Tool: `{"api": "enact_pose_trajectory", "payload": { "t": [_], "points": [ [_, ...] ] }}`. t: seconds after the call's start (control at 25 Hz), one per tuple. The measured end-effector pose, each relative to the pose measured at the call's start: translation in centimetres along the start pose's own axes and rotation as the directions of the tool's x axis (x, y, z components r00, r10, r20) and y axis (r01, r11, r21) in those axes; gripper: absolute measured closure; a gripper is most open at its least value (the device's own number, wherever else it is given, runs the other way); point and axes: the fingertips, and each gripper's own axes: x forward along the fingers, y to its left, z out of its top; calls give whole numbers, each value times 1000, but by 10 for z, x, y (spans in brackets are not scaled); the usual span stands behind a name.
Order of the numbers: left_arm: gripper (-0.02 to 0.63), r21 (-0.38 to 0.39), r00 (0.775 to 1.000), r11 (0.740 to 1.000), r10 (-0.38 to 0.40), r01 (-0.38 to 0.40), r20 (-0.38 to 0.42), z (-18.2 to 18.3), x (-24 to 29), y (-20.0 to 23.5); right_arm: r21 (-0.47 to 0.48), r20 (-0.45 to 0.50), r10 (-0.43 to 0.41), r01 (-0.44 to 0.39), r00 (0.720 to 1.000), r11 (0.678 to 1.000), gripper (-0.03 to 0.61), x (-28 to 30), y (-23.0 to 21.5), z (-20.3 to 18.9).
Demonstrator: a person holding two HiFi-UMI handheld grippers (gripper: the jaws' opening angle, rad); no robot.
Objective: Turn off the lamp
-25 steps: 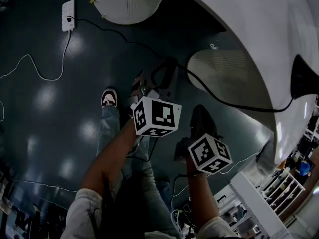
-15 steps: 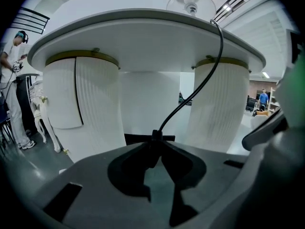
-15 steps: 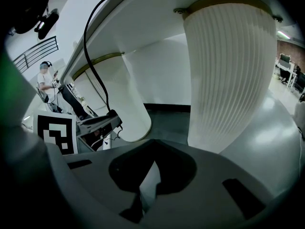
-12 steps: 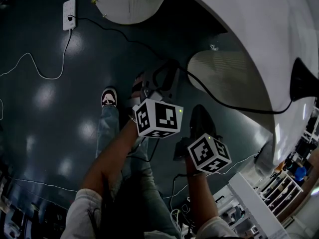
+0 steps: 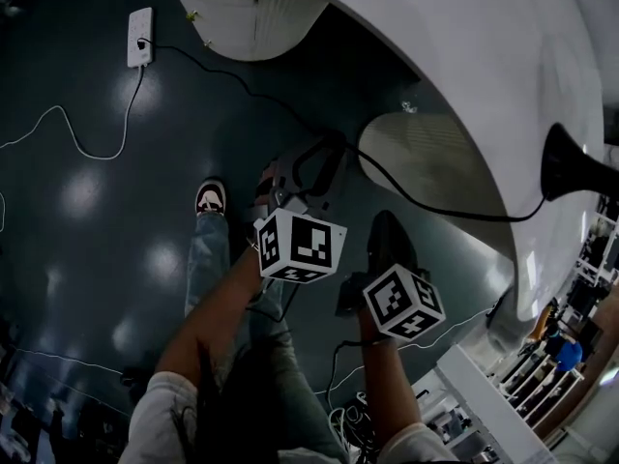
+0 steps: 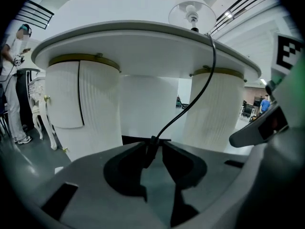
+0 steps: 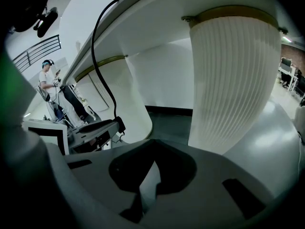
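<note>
- My left gripper (image 6: 155, 142), below the lamp (image 6: 192, 8): jaws just opening, loose around the cord switch (image 6: 151, 149).
- My right gripper (image 7: 155, 139): jaws together, empty.
- Switching looks done; withdrawal remains.

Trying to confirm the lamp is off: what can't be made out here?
Lamp bulb, lit or not: left gripper view, too small and distant; head view's right edge cuts off all but the base.
Inline switch setting: left gripper view, dark and tiny.
Power strip sockets: head view, too small.

White-shaded lamp (image 6: 192, 6) upright on table (image 6: 143, 37), black cord (image 6: 192, 101) hanging
</note>
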Motion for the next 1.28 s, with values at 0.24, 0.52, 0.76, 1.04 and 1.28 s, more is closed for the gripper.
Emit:
{"api": "enact_pose_trajectory", "payload": {
  "t": [0.24,0.52,0.76,1.04,1.28],
  "points": [
    [525,-68,998,996,58,-58,-2,7,-32,7,-2,11,-1,1,1000,1000,580,-16,9,4],
    [604,-148,996,985,88,-91,-21,30,-77,7,-4,20,-2,2,1000,1000,580,-47,21,14],
    [606,-173,999,984,36,-42,-39,54,-117,-11,6,31,16,-16,999,1000,580,-80,37,24],
    [606,-151,1000,988,23,-26,-21,109,-162,-21,13,75,44,-45,996,999,580,-128,62,53],
    [606,-163,1000,986,27,-29,-10,155,-200,-33,-10,112,68,-67,991,998,580,-181,80,80]
  ]
}}
